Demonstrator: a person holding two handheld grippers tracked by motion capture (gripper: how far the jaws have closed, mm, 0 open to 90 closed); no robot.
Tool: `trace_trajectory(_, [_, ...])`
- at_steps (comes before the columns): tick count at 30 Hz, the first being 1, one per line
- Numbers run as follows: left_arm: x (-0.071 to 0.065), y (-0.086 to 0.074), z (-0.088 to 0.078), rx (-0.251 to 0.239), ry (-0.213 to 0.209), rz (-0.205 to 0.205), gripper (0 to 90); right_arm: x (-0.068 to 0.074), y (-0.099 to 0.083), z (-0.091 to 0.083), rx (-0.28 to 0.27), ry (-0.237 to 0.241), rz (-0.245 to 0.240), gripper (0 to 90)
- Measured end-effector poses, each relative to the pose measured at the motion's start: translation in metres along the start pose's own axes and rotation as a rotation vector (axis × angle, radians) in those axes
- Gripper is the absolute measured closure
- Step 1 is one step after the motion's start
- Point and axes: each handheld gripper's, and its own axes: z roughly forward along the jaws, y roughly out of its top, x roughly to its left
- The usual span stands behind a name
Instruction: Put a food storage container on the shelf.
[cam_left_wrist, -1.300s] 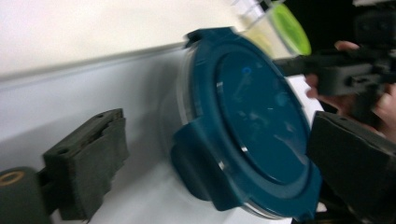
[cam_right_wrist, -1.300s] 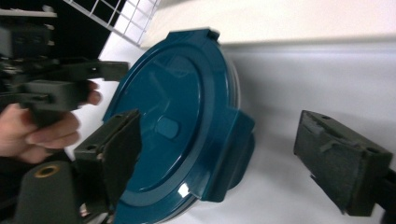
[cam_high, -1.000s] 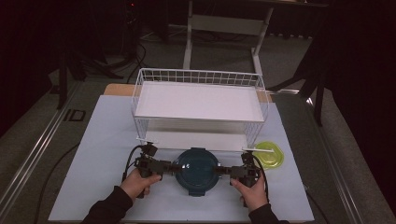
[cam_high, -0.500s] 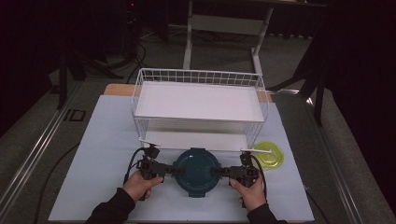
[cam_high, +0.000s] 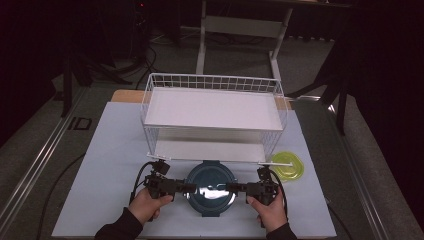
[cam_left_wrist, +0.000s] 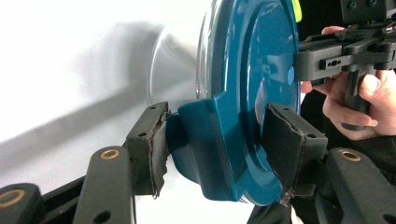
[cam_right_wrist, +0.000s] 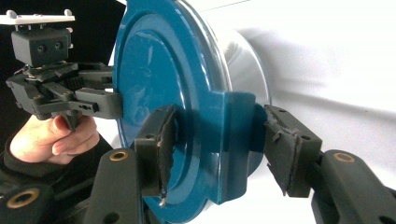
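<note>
— Nearest the camera? The left gripper (cam_high: 186, 188) and right gripper (cam_high: 233, 188), each clamped on a side tab of the round dark-teal plastic lid (cam_high: 211, 187) on the smooth white tabletop (cam_high: 110, 165).

— Beyond? A yellow-green lid (cam_high: 288, 166), a white wire shelf rack (cam_high: 214, 112), then grey floor (cam_high: 45, 130) and dark room.
</note>
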Motion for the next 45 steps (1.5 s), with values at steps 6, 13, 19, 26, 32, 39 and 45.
trace_trajectory(6, [-0.001, -0.005, -0.002, -0.01, 0.004, 0.0, 44.3, 0.01, -0.003, -0.001, -0.004, -0.028, -0.064, 46.0])
trace_trajectory(13, [-0.008, -0.009, -0.003, -0.016, 0.022, -0.013, 44.5, 0.012, -0.007, -0.003, 0.001, -0.019, -0.088, 45.9])
trace_trajectory(19, [-0.016, -0.007, -0.005, -0.019, 0.024, -0.017, 44.5, 0.012, -0.01, -0.006, -0.005, -0.013, -0.081, 45.5])
trace_trajectory(26, [-0.036, 0.01, -0.024, -0.056, 0.028, 0.024, 44.6, 0.037, 0.004, -0.025, -0.04, -0.007, -0.123, 45.5])
trace_trajectory(32, [-0.055, 0.03, -0.043, -0.097, 0.031, 0.053, 44.8, 0.055, 0.018, -0.038, -0.071, -0.004, -0.152, 45.5])
trace_trajectory(39, [-0.076, 0.056, -0.066, -0.144, 0.019, 0.083, 45.1, 0.085, 0.042, -0.059, -0.114, -0.003, -0.193, 45.5])
trace_trajectory(45, [-0.091, 0.083, -0.084, -0.173, 0.024, 0.099, 45.1, 0.105, 0.066, -0.073, -0.142, -0.002, -0.214, 45.5])
